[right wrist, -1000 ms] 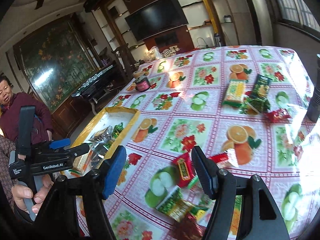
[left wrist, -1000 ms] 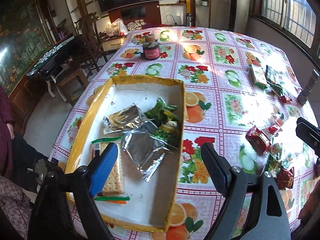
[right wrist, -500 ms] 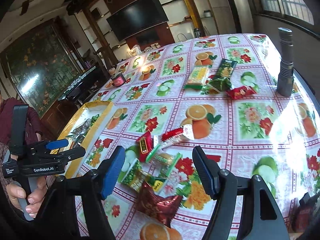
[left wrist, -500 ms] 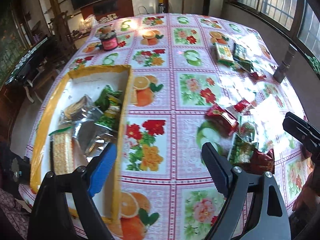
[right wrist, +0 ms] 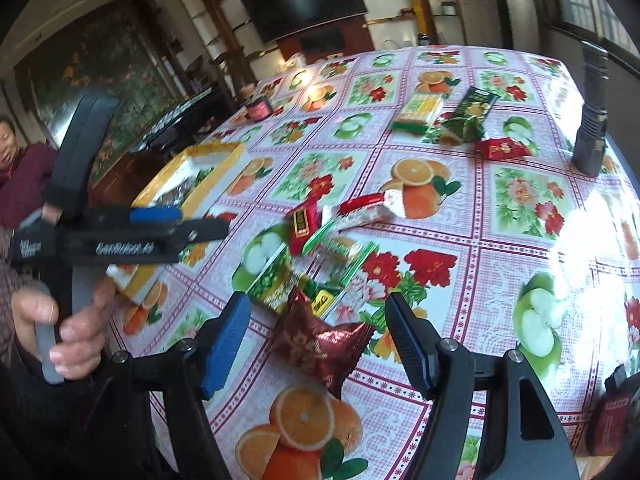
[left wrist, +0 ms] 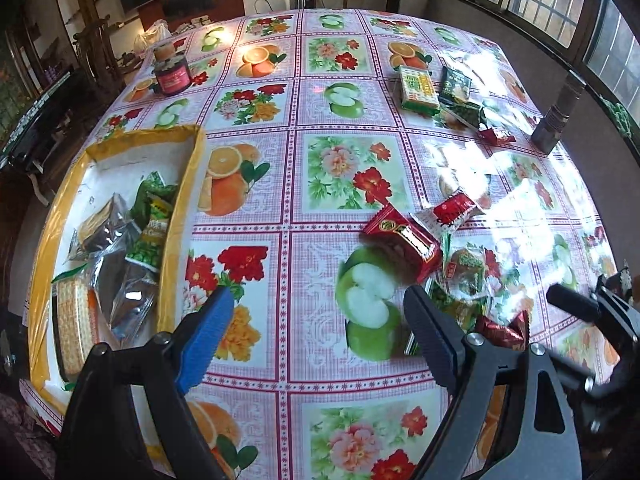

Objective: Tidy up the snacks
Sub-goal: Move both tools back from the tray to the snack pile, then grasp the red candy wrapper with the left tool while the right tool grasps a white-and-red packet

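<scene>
Snacks are split three ways on my feeds: a few packets already lie in the yellow tray point(left wrist: 182, 216) along the table's left edge, a loose pile sits mid-table nearer the front edge, and a smaller bunch lies toward the far right corner beside a dark flashlight point(right wrist: 591, 128). In the pile, the red box-shaped packet point(left wrist: 404, 240) has its long axis running diagonally, one end aimed at the far left, the other at the near right. The dark red foil pouch point(right wrist: 320, 344) sits closest to the front edge, its long axis slanted too. My left gripper point(left wrist: 318, 336) is spread wide over bare tablecloth point(left wrist: 340, 88) just left of the pile, nothing between the fingers. My right gripper point(right wrist: 318, 340) is also open, fingers either side of that foil pouch but not pressing on it.
</scene>
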